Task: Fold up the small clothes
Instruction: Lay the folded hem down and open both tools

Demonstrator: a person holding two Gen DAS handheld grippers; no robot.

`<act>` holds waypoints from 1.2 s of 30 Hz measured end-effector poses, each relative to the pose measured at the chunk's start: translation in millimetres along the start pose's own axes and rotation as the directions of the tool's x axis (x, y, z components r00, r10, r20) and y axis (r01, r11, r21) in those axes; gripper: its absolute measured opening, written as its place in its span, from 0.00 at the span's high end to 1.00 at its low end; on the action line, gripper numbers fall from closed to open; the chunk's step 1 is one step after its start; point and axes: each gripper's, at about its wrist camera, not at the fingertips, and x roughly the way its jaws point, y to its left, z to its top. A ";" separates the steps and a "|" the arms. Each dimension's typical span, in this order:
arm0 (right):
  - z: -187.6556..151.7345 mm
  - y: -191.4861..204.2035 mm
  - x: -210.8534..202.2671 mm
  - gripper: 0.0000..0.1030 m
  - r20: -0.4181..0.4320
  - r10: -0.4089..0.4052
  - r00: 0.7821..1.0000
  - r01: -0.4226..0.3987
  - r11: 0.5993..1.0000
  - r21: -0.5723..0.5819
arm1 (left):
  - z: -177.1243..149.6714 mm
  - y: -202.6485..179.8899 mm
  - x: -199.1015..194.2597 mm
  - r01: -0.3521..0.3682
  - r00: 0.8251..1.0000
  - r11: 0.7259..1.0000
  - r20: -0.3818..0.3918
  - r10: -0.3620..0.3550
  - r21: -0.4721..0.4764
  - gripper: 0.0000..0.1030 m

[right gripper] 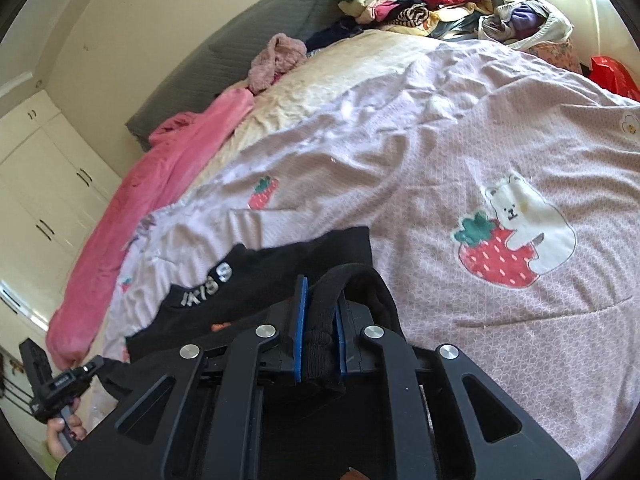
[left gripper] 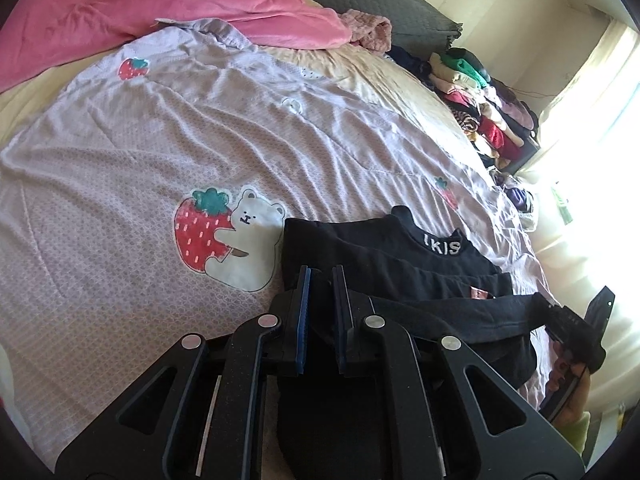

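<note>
A small black top point(left gripper: 404, 264) with white letters on its collar lies on the lilac quilt near the bed's front edge; it also shows in the right wrist view point(right gripper: 276, 268). My left gripper point(left gripper: 322, 280) is shut on black fabric of the top at its lower left part. My right gripper point(right gripper: 321, 292) is shut on a ribbed black cuff point(right gripper: 320, 336) of the top's sleeve. The right gripper also shows in the left wrist view point(left gripper: 576, 320), holding the stretched sleeve end. The left gripper also appears in the right wrist view point(right gripper: 86, 370), gripping the other end.
The lilac quilt point(left gripper: 160, 140) has a strawberry and bear print point(left gripper: 228, 236). A pink blanket point(left gripper: 160, 8) lies at the bed's far side. A pile of folded clothes point(left gripper: 484, 104) sits beside the bed near a bright window. White cupboards point(right gripper: 44, 192) stand opposite.
</note>
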 end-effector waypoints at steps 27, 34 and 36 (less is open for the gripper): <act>-84.8 49.9 -47.2 0.30 -0.029 -0.114 0.993 0.095 0.918 -0.385 | -84.2 -68.7 -0.3 -0.170 0.984 0.905 0.025 0.175 0.389 0.81; -102.3 60.1 -10.8 0.30 -0.080 -0.225 0.971 0.165 0.874 -0.458 | -78.3 -85.3 29.4 -0.158 0.984 0.882 -0.008 0.180 0.444 0.80; -104.4 60.9 -4.4 0.29 -0.071 -0.243 0.967 0.184 0.868 -0.461 | -73.4 -86.2 33.9 -0.150 0.985 0.886 -0.014 0.174 0.438 0.79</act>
